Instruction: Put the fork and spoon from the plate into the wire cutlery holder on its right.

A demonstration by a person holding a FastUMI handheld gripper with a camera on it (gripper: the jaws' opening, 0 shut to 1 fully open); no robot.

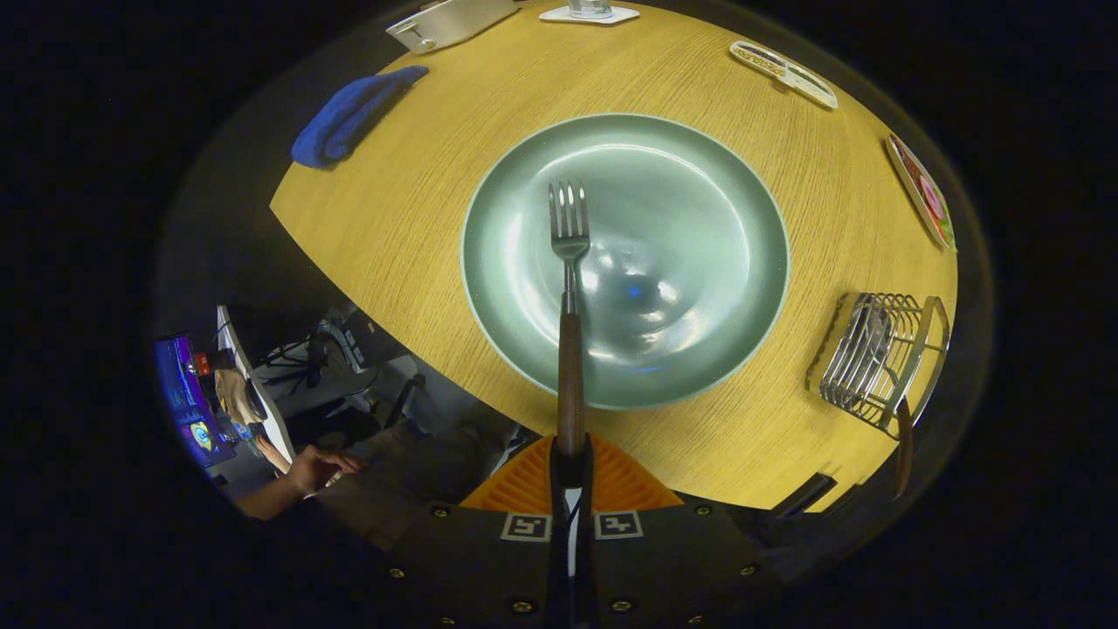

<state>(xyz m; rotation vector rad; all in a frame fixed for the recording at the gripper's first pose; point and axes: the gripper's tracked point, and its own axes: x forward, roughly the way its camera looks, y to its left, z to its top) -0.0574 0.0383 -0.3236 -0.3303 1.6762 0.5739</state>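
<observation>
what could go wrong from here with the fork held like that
The claw is shut on the very end of the fork handle, so the long fork may pivot or slip during the carry. The wire holder sits near the table edge and already has a handle sticking out, so a clumsy drop could miss or tip it.
</observation>
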